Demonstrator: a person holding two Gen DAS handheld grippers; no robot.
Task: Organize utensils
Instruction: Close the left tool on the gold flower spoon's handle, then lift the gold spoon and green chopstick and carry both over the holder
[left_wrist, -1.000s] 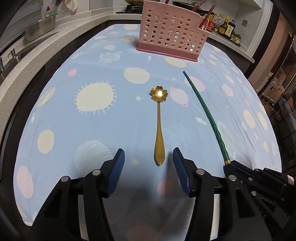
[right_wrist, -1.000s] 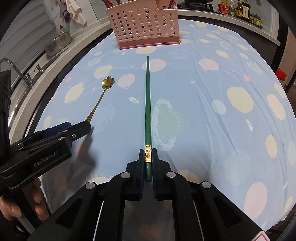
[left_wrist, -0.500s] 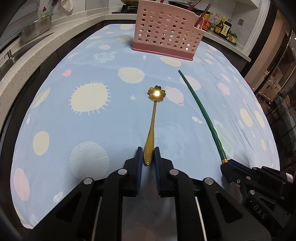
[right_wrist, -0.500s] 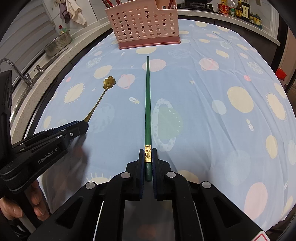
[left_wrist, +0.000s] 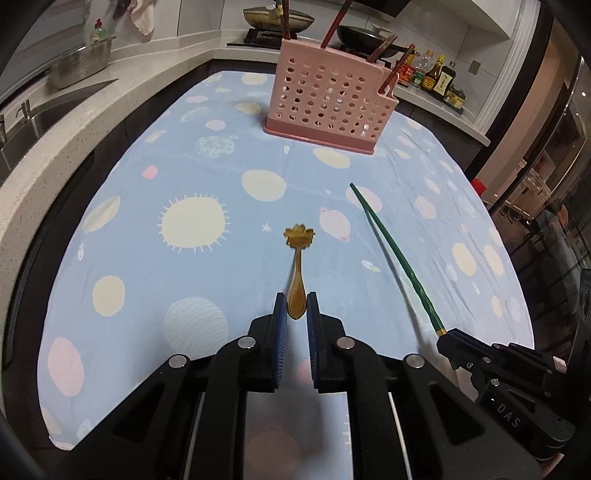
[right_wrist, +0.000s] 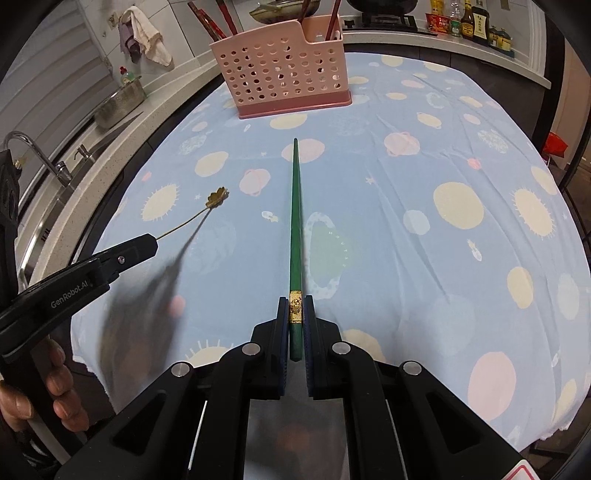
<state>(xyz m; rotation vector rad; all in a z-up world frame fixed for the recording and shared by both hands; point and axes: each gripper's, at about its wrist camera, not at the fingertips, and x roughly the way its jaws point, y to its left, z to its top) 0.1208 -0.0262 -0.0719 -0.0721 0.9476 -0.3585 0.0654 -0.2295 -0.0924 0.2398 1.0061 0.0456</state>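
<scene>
My left gripper (left_wrist: 296, 308) pinches the tail of the gold flower spoon (left_wrist: 297, 267), lifted off the planet-print cloth (left_wrist: 192, 177). My right gripper (right_wrist: 295, 325) clamps the green chopstick (right_wrist: 295, 221) near its gold band. Both point toward the pink utensil caddy (left_wrist: 328, 99) — well apart yet. Held at their very ends, either could swing or slip, and the long chopstick might catch the caddy's rim.

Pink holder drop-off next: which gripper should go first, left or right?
Right, probably. The right gripper holds the green chopstick aimed at the pink holder; the left gripper holds the gold spoon.
</scene>
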